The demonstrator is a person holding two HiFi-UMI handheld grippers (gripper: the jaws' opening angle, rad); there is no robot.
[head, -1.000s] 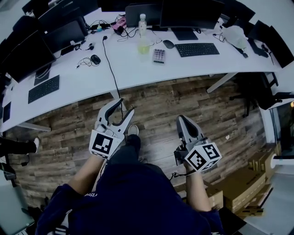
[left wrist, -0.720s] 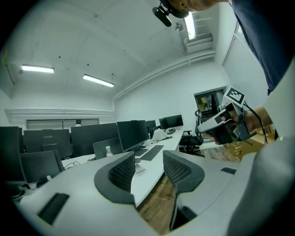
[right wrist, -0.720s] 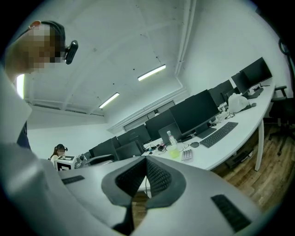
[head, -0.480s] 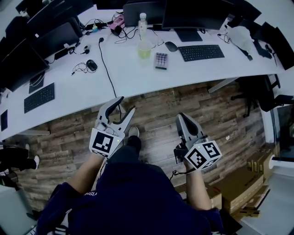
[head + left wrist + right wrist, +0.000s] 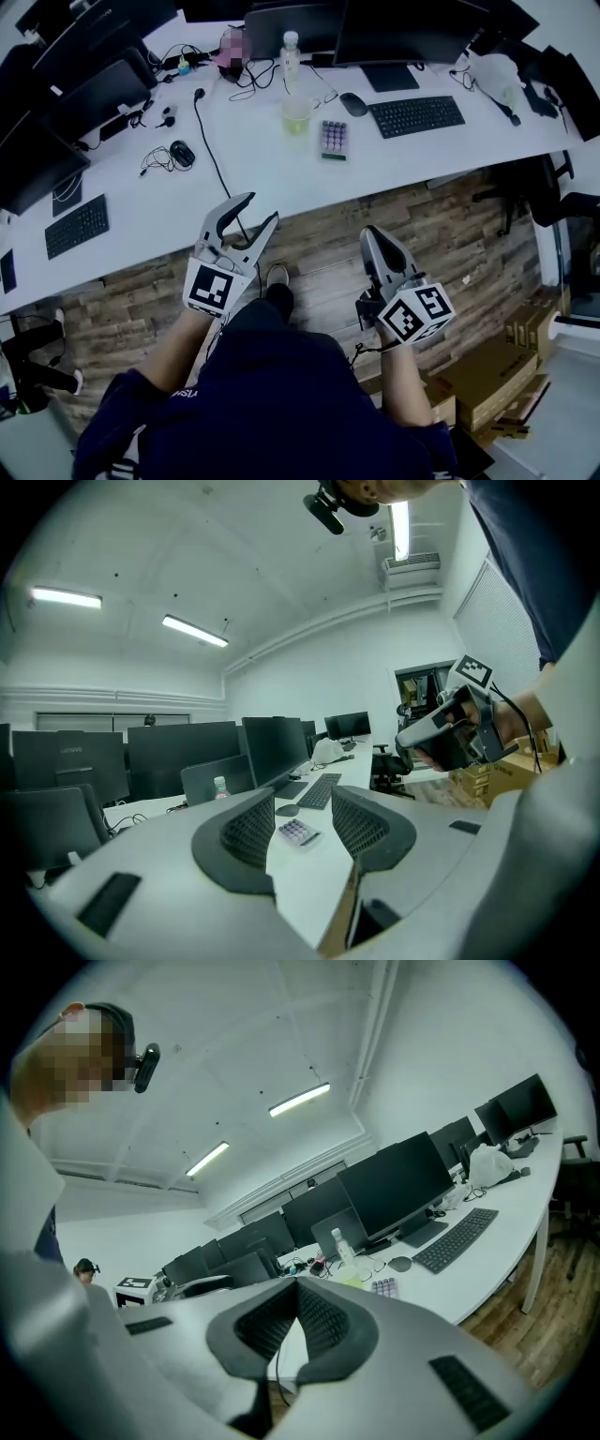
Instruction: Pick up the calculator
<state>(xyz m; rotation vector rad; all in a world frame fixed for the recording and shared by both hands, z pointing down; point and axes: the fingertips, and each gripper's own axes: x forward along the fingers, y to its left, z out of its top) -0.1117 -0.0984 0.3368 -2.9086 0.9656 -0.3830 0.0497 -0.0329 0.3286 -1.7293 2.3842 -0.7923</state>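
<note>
The calculator (image 5: 334, 140), small with pale purple keys, lies flat on the long white desk (image 5: 169, 202), near a cup and a keyboard. It also shows between the left jaws in the left gripper view (image 5: 298, 832) and past the right jaws in the right gripper view (image 5: 385, 1287). Both grippers hang over the wooden floor, well short of the desk. My left gripper (image 5: 260, 208) is open with nothing between its jaws (image 5: 302, 801). My right gripper (image 5: 371, 234) is shut and empty (image 5: 298, 1286).
Close to the calculator stand a cup of green liquid (image 5: 298, 114), a black mouse (image 5: 353, 103), a black keyboard (image 5: 416, 115) and a bottle (image 5: 291, 52). A black cable (image 5: 214, 141) crosses the desk. Monitors line the far edge. Cardboard boxes (image 5: 487, 375) sit on the floor at right.
The desk and calculator have drifted lower and nearer in the head view. Both grippers sit slightly closer to the desk edge; their jaws are unchanged.
</note>
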